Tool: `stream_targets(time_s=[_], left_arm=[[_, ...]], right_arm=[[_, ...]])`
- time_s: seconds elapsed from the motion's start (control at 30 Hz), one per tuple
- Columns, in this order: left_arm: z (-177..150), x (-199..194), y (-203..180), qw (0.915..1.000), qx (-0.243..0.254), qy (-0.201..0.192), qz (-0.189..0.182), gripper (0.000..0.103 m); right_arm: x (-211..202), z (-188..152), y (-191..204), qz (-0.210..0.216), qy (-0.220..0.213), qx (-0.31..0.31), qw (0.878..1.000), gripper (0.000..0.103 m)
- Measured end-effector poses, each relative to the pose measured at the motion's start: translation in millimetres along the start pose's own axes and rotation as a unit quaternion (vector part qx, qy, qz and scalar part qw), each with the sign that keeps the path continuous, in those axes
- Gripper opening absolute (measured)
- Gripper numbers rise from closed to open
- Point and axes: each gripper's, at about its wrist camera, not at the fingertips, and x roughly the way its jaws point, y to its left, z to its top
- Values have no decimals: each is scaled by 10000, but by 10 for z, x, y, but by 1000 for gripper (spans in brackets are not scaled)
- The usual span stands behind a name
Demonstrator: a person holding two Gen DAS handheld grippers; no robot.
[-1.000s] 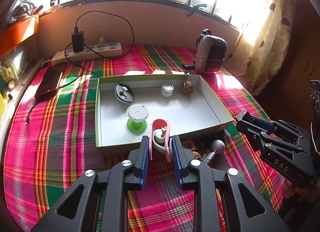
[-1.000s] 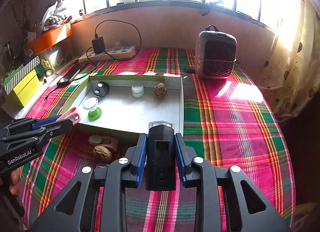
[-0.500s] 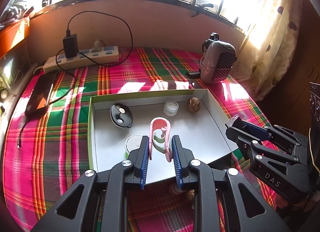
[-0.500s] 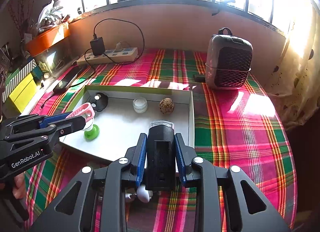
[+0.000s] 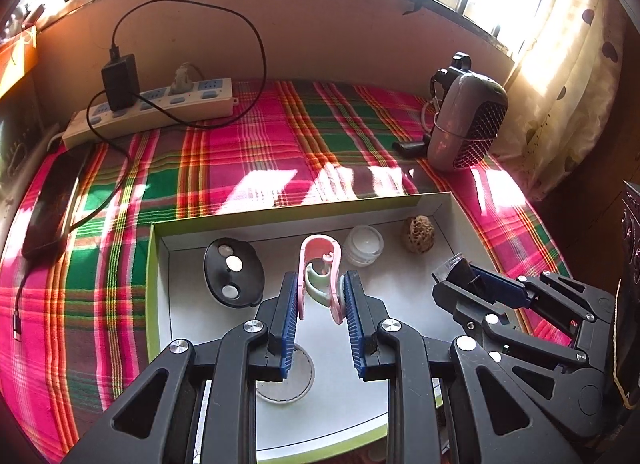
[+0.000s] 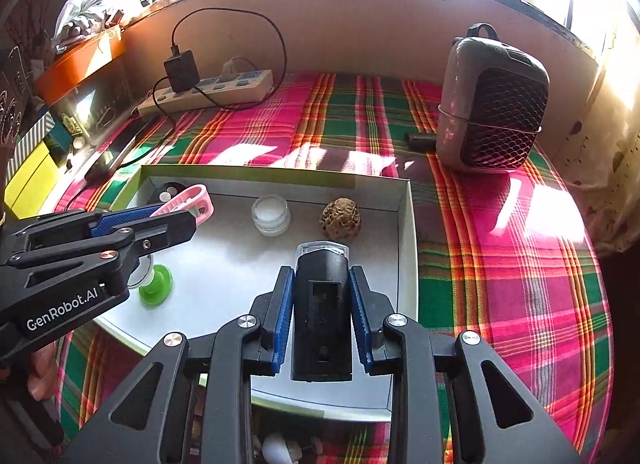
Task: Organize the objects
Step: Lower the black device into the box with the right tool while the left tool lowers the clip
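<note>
plaid cloth in pink and green [image 5: 248, 151] covers the table where i am sorting small things into a shallow white tray [image 5: 400, 207]. furthest left on the cloth, a dark phone [image 5: 52, 203] and a power strip [image 5: 160, 107] sit well clear of the tray, out of my working path. inside the tray, along its far wall, i see a black oval case [image 5: 234, 278], then a small clear jar [image 5: 363, 244] and a walnut [image 5: 418, 228], lined up as if each was set down in turn. a green-footed white disc [image 6: 156, 284] stands nearer the front, partly under my left tool. my left gripper [image 5: 320, 300] is clamped on a pink clip [image 5: 320, 264], jaws pressed to its two arms so it rides upright with its loop forward, over the tray floor between the black case and the jar. i judge that gap to be where it belongs. to its right, my right gripper [image 6: 322, 300] holds a black rectangular block with a clear cap [image 6: 322, 296], jaws tight on its long sides, cap pointing ahead, just short of the walnut above the tray's right half. holding it lengthwise should let me lay it flat. beyond the tray's far right corner a grey heater [image 6: 492, 107] stands on the cloth. more small items lie on the cloth below the tray's near edge; i cannot make them out.
</note>
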Motion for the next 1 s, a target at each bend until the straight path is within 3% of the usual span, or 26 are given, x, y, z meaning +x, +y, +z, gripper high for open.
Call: stream_targets(time_s=[0.47,1.0], left_arm=[[76,256,-28,9997,5,184,153,21],[61,380,-74,9994,6,224,252,21]], right_arm=[[282,52,-11,-17,206,-59,9998,28],[326,59,2,-214,71,-155,9996,29]])
